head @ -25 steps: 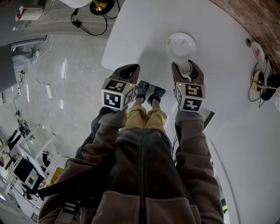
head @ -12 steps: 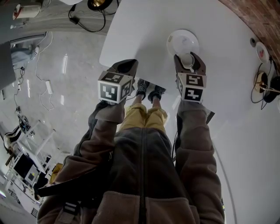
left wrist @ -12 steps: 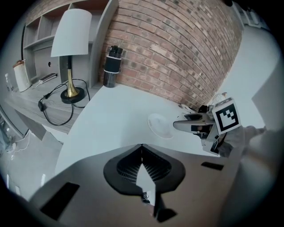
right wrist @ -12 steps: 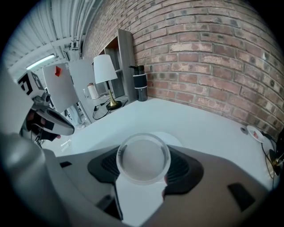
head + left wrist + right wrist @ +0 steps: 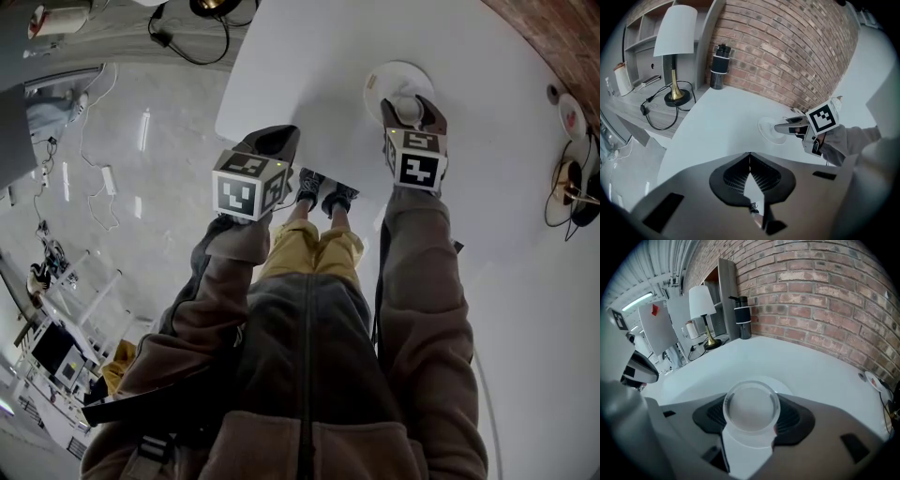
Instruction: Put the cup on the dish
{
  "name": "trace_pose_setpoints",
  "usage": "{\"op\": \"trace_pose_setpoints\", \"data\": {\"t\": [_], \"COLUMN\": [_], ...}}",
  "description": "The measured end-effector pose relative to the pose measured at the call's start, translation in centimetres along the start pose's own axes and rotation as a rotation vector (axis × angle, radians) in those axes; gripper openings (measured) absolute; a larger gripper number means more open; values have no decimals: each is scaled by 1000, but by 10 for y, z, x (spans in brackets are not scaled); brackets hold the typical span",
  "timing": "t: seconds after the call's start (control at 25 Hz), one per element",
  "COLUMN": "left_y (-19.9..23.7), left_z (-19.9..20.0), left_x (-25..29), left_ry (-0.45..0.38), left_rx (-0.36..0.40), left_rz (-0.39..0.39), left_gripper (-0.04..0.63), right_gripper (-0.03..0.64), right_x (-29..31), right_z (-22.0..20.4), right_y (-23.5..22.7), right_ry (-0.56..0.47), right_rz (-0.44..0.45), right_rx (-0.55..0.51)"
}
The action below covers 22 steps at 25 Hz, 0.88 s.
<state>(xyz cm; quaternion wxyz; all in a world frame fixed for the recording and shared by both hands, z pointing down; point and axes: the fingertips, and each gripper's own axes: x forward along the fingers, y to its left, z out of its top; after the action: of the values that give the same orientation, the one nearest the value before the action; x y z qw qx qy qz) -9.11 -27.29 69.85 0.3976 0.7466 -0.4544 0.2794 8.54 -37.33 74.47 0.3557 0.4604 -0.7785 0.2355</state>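
Observation:
My right gripper [image 5: 751, 414] is shut on a clear, frosted cup [image 5: 751, 408]; its pads press the cup's sides. The cup is upright and hangs over the near part of a white round dish [image 5: 785, 388] on the white table. In the head view the cup [image 5: 410, 111] sits between the right gripper's jaws at the near rim of the dish [image 5: 396, 75]. My left gripper [image 5: 272, 141] hovers at the table's front edge, its jaws shut with nothing between them. The left gripper view shows the right gripper [image 5: 787, 128] reaching over the dish [image 5: 768, 132].
A lamp [image 5: 675, 56] with a white shade, a black bottle [image 5: 718, 68] and cables stand at the far left by the brick wall. Headphones [image 5: 572, 187] and a small round object [image 5: 572, 117] lie at the right. The table's edge [image 5: 234, 122] runs under my left gripper.
The right gripper has carried the cup forward, from in front of the dish to over its near rim. The left gripper has barely moved.

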Motion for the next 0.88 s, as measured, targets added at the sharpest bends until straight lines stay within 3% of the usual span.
{"op": "trace_pose_setpoints", "data": {"t": [0.76, 0.88], "left_y": [-5, -9], "left_z": [9, 18], "left_x": [2, -1], "left_ry": [-14, -35], "left_rx": [2, 29], "left_rz": [-10, -11], "left_gripper": [6, 6], "right_gripper": [267, 320], "right_x": [14, 9], "right_z": [8, 14], "right_y": [1, 2], "right_ry": [34, -14], "right_rz": [42, 79], "right_rx": [-103, -100]}}
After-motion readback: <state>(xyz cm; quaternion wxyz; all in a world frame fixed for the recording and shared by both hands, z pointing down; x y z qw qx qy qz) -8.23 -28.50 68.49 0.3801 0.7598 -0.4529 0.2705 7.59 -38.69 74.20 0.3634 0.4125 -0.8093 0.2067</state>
